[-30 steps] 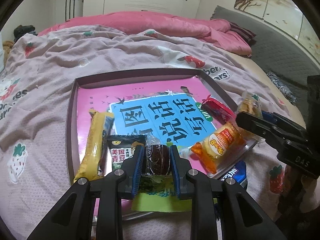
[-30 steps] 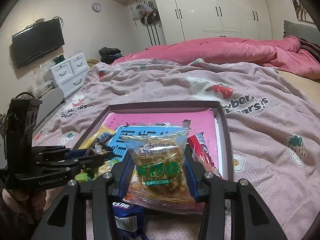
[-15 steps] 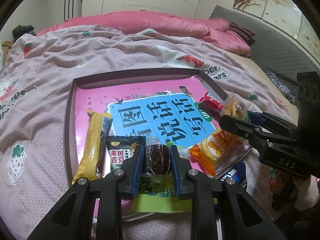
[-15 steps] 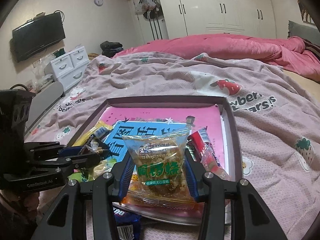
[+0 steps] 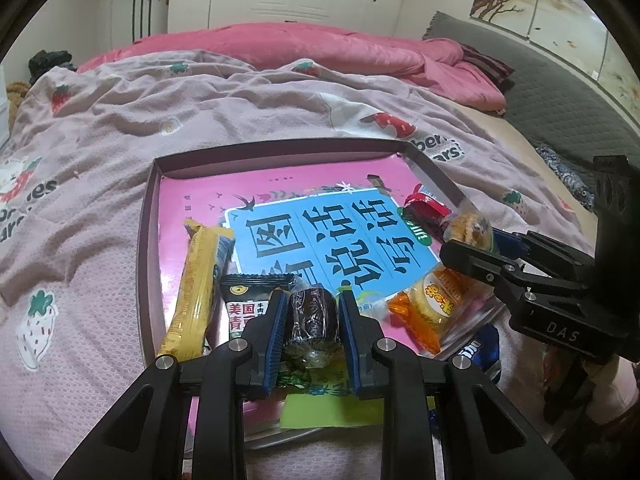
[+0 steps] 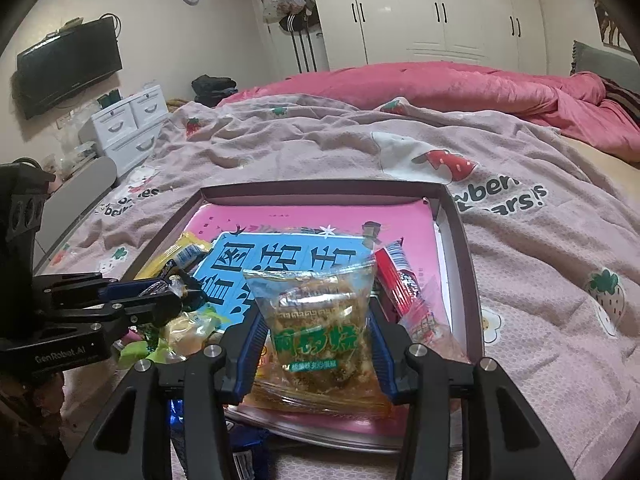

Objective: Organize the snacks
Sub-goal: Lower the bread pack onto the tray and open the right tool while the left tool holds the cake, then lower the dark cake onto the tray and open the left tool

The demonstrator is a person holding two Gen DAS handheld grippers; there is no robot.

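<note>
The left gripper (image 5: 313, 322) has its jaws clamped on a dark brown cellophane-wrapped sweet (image 5: 312, 314) at lower centre, above the shallow brown tray (image 5: 145, 216) lined with a pink and blue book cover (image 5: 320, 232). The right gripper (image 6: 316, 344) jaws pinch a clear green-lettered snack packet (image 6: 316, 328) over the tray's near edge. A long yellow bar wrapper (image 5: 196, 292) lies left in the tray on the pink strawberry bedspread (image 5: 80, 160).
</note>
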